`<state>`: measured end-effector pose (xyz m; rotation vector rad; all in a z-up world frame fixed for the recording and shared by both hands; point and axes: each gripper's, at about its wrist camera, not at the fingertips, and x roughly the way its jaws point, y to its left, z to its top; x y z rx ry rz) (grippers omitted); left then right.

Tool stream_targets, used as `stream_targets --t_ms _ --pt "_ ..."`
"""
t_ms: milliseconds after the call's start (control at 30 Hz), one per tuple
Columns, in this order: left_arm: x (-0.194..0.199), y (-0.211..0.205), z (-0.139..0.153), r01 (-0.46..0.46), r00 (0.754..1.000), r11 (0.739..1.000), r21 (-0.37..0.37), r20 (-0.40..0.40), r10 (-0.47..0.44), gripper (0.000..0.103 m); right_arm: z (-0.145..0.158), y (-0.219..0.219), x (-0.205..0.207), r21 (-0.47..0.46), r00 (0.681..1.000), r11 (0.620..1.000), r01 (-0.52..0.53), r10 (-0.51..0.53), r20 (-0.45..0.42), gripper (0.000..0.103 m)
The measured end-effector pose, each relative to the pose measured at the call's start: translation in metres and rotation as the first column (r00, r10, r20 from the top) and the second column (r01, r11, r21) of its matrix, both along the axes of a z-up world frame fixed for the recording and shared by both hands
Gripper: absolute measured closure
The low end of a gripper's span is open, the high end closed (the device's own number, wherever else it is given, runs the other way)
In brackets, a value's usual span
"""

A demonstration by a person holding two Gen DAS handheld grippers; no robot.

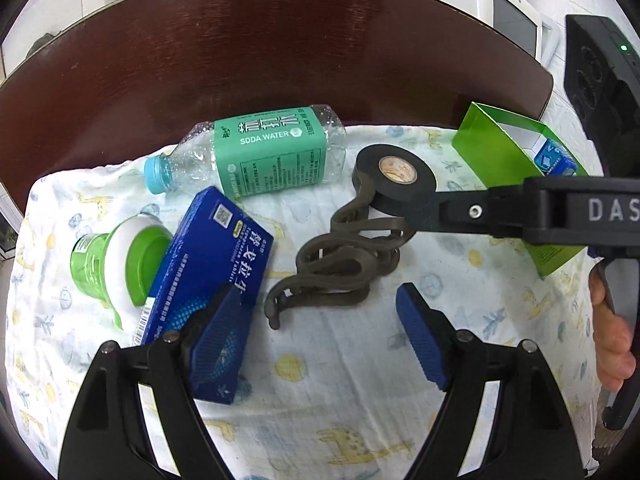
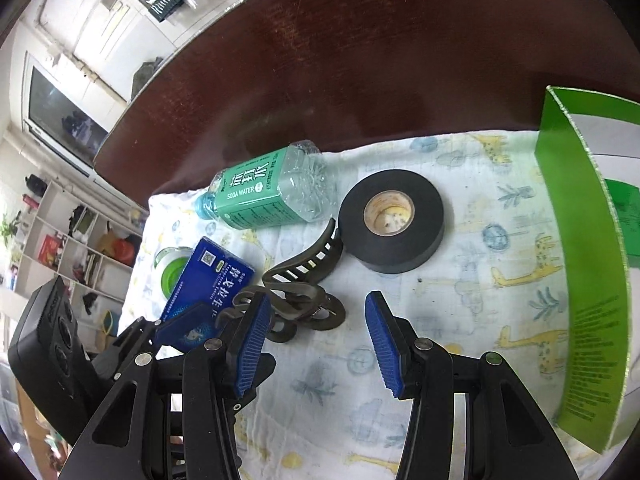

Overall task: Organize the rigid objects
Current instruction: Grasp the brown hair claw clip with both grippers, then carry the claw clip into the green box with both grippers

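On a giraffe-print cloth [image 1: 340, 400] lie a soda water bottle [image 1: 264, 152], a black tape roll [image 1: 394, 184], an olive hair claw clip [image 1: 340, 260], a blue medicine box [image 1: 208, 276] and a green-and-white cup [image 1: 116, 260]. My left gripper [image 1: 320, 336] is open, its left finger against the blue box, the clip just ahead between the fingers. My right gripper [image 2: 316, 344] is open above the cloth; the clip [image 2: 304, 292] lies at its left pad, the tape roll [image 2: 392, 220] ahead. In the left wrist view the right gripper's finger [image 1: 460, 212] reaches the tape roll.
A green open carton [image 2: 580, 260] stands on the right; in the left wrist view the carton [image 1: 504, 148] holds a small blue box [image 1: 554, 160]. The dark wooden table [image 1: 280, 52] extends beyond the cloth. White appliances stand behind it at the right.
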<state>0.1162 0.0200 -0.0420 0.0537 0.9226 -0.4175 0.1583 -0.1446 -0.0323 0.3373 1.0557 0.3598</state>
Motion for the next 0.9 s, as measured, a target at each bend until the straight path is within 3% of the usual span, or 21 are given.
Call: stream_targets --t_ms 200,233,267,333,500,600,733,900 --pt "0.008 -0.007 -0.003 0.066 0.997 0.998 0.015 0.026 -0.066 0.025 -0.010 0.004 0.011 0.013 1.000 1.000 0.009 -0.008 -0.025 0.052" --pt "0.010 -0.008 -0.005 0.088 0.996 0.996 -0.011 0.013 -0.087 0.031 -0.012 0.005 0.014 0.019 1.000 1.000 0.007 -0.007 -0.030 0.052" --pt "0.014 -0.007 -0.009 0.105 0.994 0.993 -0.056 -0.024 -0.106 0.045 -0.014 0.005 0.015 0.024 0.999 1.000 0.006 -0.005 -0.034 0.052" --pt "0.020 -0.006 -0.021 0.108 0.988 0.987 -0.119 -0.097 -0.120 0.064 -0.018 0.007 0.020 0.031 0.999 1.000 0.005 -0.003 -0.044 0.052" --pt "0.012 -0.010 -0.018 0.125 0.988 0.987 -0.101 -0.076 -0.133 0.065 -0.021 0.011 0.017 0.009 1.000 1.000 -0.026 0.027 -0.015 0.052" --pt "0.003 -0.019 -0.015 0.164 0.981 0.980 -0.110 -0.082 -0.174 0.073 -0.020 0.016 0.012 0.015 0.999 0.998 -0.053 0.053 -0.012 0.056" --pt "-0.013 -0.031 -0.010 0.207 0.975 0.976 -0.071 -0.062 -0.212 0.073 -0.014 0.019 -0.002 -0.052 0.998 0.997 -0.060 0.061 0.027 0.056" --pt "-0.029 -0.039 0.005 0.237 0.971 0.969 -0.076 -0.022 -0.239 0.070 -0.008 0.005 -0.015 -0.016 0.998 0.999 -0.048 0.049 0.038 0.060"
